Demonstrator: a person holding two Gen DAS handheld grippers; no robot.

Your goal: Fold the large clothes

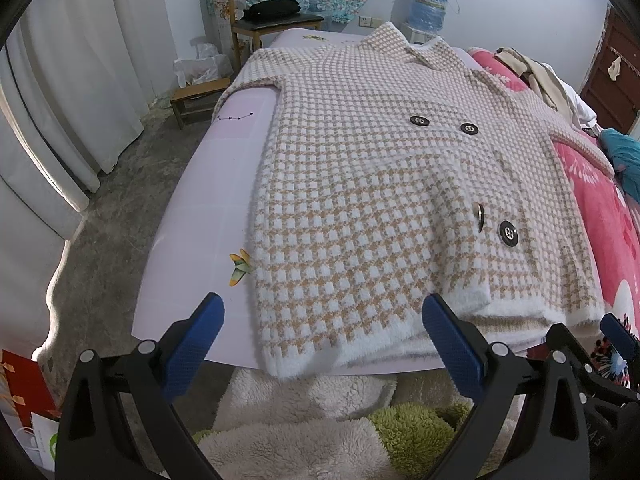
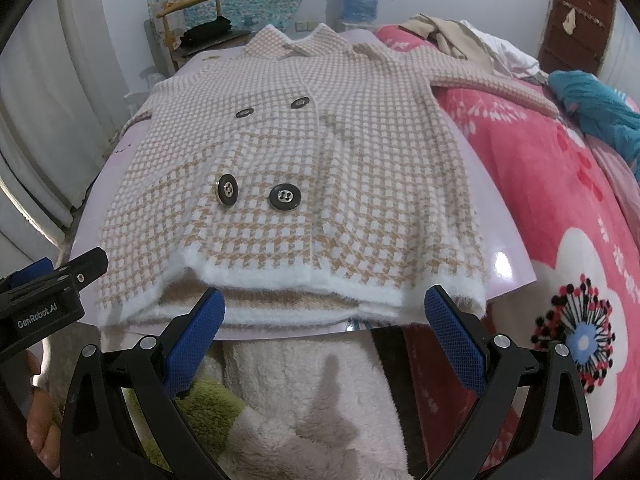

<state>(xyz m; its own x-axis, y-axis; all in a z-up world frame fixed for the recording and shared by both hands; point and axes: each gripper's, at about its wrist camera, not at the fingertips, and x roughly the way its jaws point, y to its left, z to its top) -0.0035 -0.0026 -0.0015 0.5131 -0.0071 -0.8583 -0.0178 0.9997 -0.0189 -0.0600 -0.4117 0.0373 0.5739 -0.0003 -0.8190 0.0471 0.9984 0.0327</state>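
Note:
A beige-and-white houndstooth coat (image 1: 372, 184) (image 2: 296, 176) with dark round buttons lies flat, front up, on a pale lilac board (image 1: 200, 216) (image 2: 504, 264). Its collar points away and its fluffy white hem is nearest. My left gripper (image 1: 324, 320) hangs open just before the hem's left part, nothing between its blue pads (image 1: 192, 352). My right gripper (image 2: 324, 312) is open too, close to the hem's right part, with blue pads (image 2: 456, 344) apart. In the right wrist view the left gripper's body (image 2: 44, 300) shows at the left edge.
A pink floral blanket (image 2: 560, 208) covers the bed to the right, with loose clothes (image 2: 460, 40) and a teal garment (image 2: 600, 108) at the back. A wooden chair (image 1: 264, 12) and low stool (image 1: 196, 100) stand far left. Fluffy cream and green fabric (image 1: 320, 432) lies below the board's edge.

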